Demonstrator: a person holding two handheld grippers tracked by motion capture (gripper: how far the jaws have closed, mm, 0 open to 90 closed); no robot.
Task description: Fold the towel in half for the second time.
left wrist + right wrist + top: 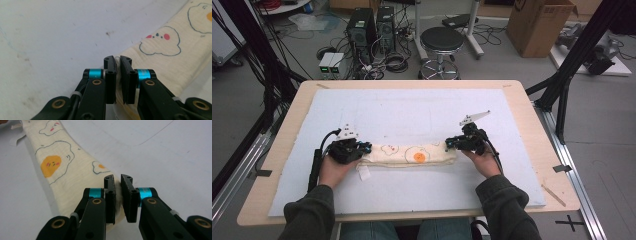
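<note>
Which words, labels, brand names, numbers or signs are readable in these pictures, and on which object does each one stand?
No text is readable.
The cloth carries only drawings of fried eggs and bears, no letters.
The white tag at its left end is too small to read.
The cardboard box shows a dark mark, too blurred to read.

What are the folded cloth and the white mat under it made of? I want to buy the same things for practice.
The cloth looks like soft woven cotton, cream and matt, with a fine crinkled weave and printed fried-egg and cloud figures; gauze or muslin is likely. The mat looks like a foam or paper-faced board: flat, matt white, with small scuffs and stains. Its core is not visible.
</note>
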